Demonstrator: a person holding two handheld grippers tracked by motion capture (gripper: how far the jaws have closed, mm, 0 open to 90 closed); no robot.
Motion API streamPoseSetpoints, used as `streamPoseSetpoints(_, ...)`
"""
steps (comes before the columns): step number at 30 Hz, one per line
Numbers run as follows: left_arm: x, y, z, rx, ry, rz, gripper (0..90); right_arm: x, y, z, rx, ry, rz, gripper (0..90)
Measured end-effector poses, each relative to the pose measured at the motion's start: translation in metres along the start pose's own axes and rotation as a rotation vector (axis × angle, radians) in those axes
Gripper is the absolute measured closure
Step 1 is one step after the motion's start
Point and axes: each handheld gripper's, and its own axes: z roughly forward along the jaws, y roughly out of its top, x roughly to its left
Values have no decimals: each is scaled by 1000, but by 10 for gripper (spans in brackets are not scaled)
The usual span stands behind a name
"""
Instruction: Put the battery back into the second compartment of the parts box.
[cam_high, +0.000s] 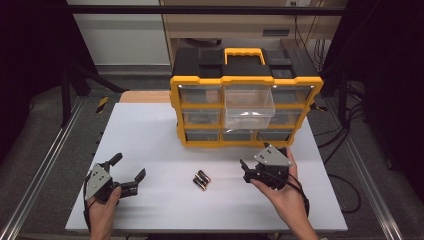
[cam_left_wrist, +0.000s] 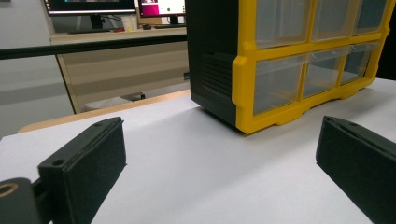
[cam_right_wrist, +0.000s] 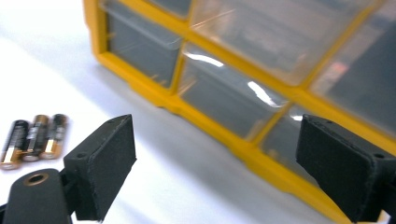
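from above, a yellow and black drawer cabinet (cam_high: 245, 100) is standing at the far side of the white table (cam_high: 150, 130), its top middle drawer (cam_high: 249, 106) sticking out. three batteries (cam_high: 201, 179) are lying side by side between the left gripper (cam_high: 131, 173) and right gripper (cam_high: 251, 166).

the left gripper view is showing its jaws gaping wide, empty, facing the cabinet's corner.

the right gripper view is showing its jaws spread apart, empty, the batteries to their left.

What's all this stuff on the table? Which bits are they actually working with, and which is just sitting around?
Likely part of the job:
- batteries, side by side on the table
- yellow organiser, its top middle drawer pulled out
- left gripper and right gripper, both open

Just background:
- monitors on a desk behind
- cables beside the table
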Motion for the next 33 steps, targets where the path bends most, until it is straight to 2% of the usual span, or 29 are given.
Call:
streamPoseSetpoints(3, 1, 0, 0, -1, 2, 0, 12, 7, -2, 9, 21, 45, 23, 124)
streamPoseSetpoints(11, 2, -1, 0, -3, 2, 6, 11, 23, -1, 29, 82, 138, 34, 126)
streamPoseSetpoints(13, 2, -1, 0, -4, 3, 6, 11, 28, 0, 34, 103, 169, 54, 126)
streamPoseSetpoints(16, 3, -1, -1, -5, 4, 5, 11, 33, 0, 40, 115, 191, 55, 130)
streamPoseSetpoints(18, 3, -1, -1, -4, 3, 5, 11, 36, 1, 45, 98, 206, 20, 130)
streamPoseSetpoints(23, 3, -1, 0, -5, 2, 6, 11, 43, 2, 51, 131, 239, 54, 132)
streamPoseSetpoints(33, 3, 0, -1, -5, 1, 7, 11, 49, 5, 55, 163, 269, 49, 134)
